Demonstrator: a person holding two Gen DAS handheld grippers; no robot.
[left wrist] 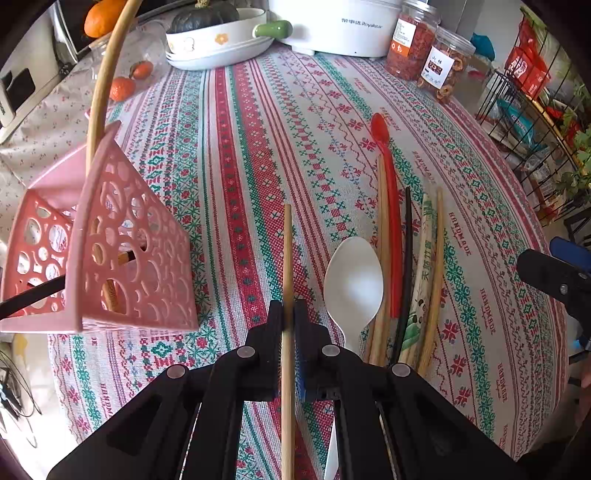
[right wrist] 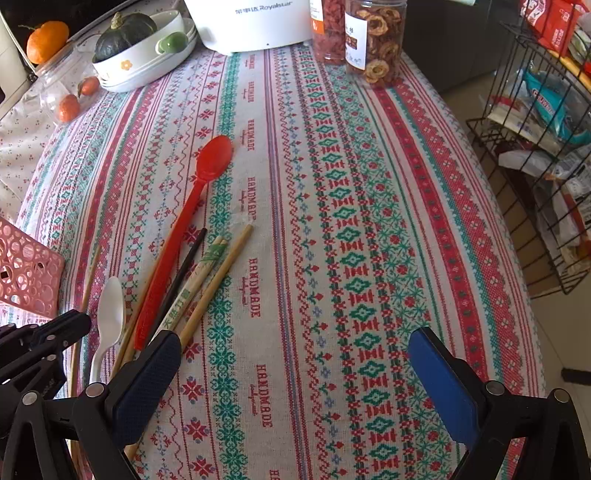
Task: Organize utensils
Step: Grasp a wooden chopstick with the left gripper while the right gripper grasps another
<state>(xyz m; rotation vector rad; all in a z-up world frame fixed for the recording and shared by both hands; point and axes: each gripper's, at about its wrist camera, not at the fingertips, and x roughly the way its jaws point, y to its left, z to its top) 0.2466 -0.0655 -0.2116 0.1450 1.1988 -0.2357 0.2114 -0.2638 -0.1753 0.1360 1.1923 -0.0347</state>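
Note:
My left gripper (left wrist: 289, 314) is shut on a light wooden chopstick (left wrist: 287, 258) that points forward above the tablecloth. To its left stands a pink perforated utensil holder (left wrist: 122, 251), with a long wooden handle (left wrist: 103, 85) and a black stick in it. To its right lie a white spoon (left wrist: 352, 284), a red spoon (left wrist: 388, 206), a black chopstick (left wrist: 406, 258) and several wooden chopsticks (left wrist: 434, 280). My right gripper (right wrist: 295, 373) is open and empty, low over the cloth, with the same pile (right wrist: 192, 273) just left of its left finger (right wrist: 147, 384).
At the table's far side stand a white bowl with a dark squash (right wrist: 136, 48), a white cooker (right wrist: 251, 22), two jars of dried fruit (right wrist: 373, 40) and small oranges (right wrist: 70, 107). A black wire rack (right wrist: 535, 147) stands past the table's right edge.

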